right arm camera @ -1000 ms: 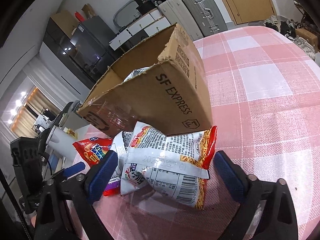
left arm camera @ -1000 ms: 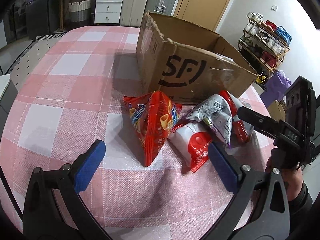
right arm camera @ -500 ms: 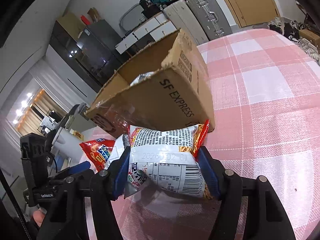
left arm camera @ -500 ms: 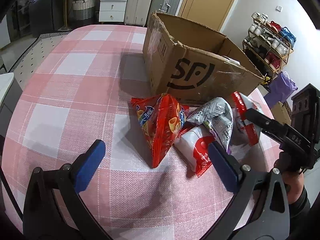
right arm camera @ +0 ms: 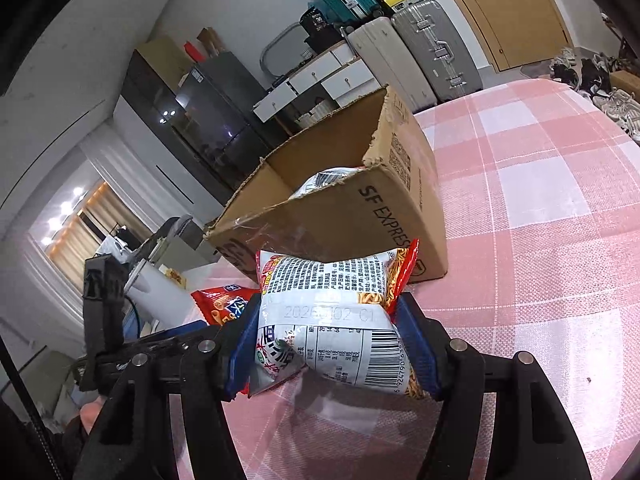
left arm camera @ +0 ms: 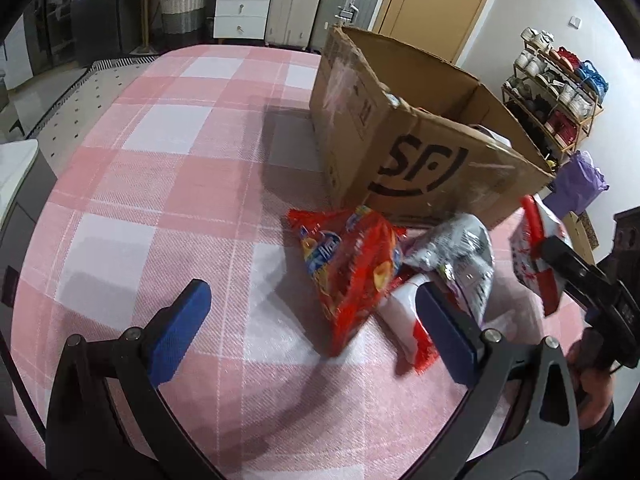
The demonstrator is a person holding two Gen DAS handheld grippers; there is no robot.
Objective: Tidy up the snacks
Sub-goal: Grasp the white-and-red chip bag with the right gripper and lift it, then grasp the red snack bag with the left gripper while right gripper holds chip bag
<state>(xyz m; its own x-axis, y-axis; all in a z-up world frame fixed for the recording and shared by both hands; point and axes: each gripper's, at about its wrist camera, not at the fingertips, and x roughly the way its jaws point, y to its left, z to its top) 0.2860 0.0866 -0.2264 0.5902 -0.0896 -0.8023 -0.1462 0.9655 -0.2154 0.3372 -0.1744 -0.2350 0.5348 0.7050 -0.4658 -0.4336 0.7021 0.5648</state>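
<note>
In the right claw (right arm camera: 330, 344), a crumpled red-and-white noodle packet (right arm camera: 332, 312), barcode showing.

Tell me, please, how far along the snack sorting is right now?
Done: at least one silver packet already lies in the box. In hand: the right tongs are shut on a noodle packet. Left: the red bag, silver bag and white packet lie on the table; the left tongs are open.

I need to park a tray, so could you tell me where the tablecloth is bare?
Bare cloth runs left of the cardboard box and red snack bag; more lies beyond the box's other side. The box front is crowded with the silver bag.
</note>
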